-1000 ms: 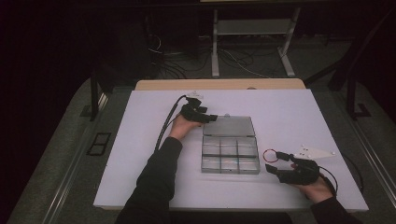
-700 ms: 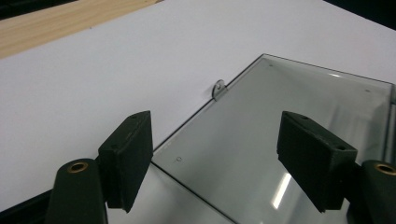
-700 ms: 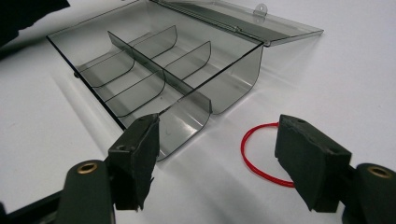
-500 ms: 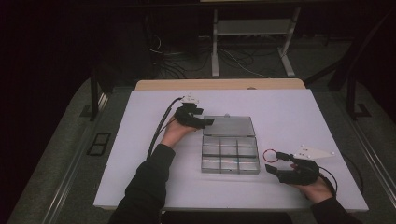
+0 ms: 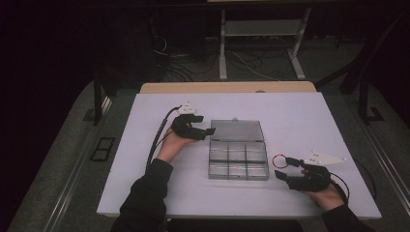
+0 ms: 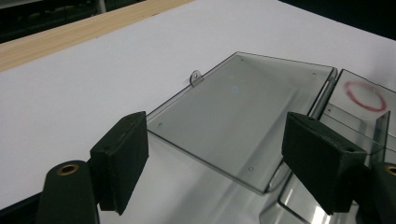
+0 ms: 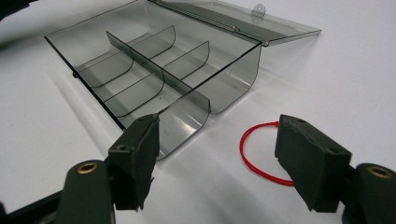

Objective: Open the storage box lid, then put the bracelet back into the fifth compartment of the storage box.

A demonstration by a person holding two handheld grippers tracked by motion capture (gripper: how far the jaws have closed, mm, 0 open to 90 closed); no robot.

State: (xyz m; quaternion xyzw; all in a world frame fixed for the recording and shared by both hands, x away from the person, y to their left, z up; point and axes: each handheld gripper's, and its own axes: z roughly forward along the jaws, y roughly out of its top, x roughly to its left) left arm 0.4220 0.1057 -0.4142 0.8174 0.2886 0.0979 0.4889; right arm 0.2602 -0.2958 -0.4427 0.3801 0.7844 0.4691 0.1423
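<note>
While lid lies open, box empty, perhaps, red ring beside.

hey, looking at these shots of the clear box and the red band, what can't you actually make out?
- Red band: its right side is hidden behind a jaw in the right gripper view.
- Clear box: too small in the high view to tell whether compartments hold anything.
- Lid: its near corner passes behind a jaw in the left gripper view.
</note>
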